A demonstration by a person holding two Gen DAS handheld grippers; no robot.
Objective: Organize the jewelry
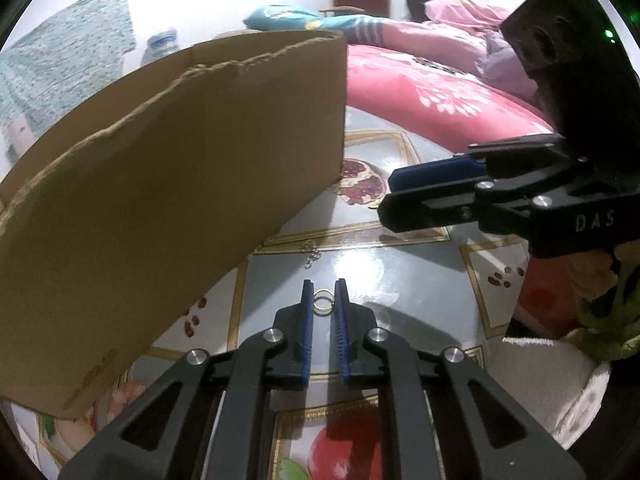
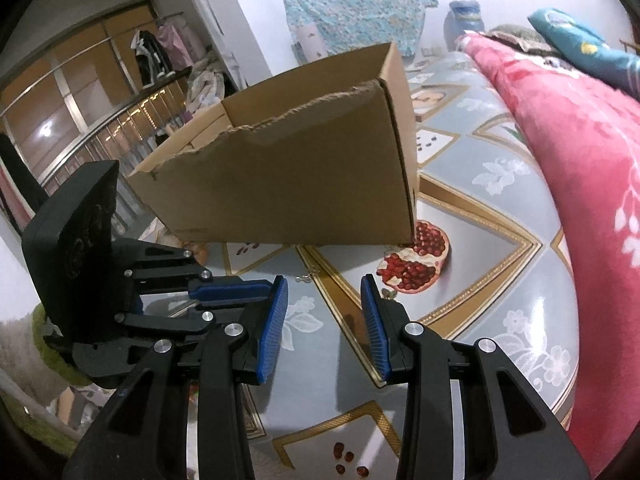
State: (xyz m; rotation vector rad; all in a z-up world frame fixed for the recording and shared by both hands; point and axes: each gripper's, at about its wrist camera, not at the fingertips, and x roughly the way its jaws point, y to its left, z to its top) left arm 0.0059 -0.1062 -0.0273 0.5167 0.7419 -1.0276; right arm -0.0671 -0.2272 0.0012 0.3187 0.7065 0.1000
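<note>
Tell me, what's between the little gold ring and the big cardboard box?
In the left wrist view, a small silver chain lies on the tablecloth between the ring, gripped by the left gripper, and the cardboard box.

A small gold metal ring (image 1: 323, 303) lies on the glossy patterned tablecloth (image 1: 400, 272), between the left gripper's (image 1: 323, 294) tips. The torn brown cardboard box (image 1: 160, 184) stands at ten o'clock from it, a thin silver chain (image 1: 312, 254) at twelve o'clock, the right gripper (image 1: 390, 196) at two o'clock.

Ring (image 1: 323, 301): shiny metal. Box (image 1: 168, 184): matt corrugated cardboard, torn edge. Tablecloth (image 1: 360, 272): glossy, smooth. Blanket (image 2: 580, 168): plush cloth.
</note>
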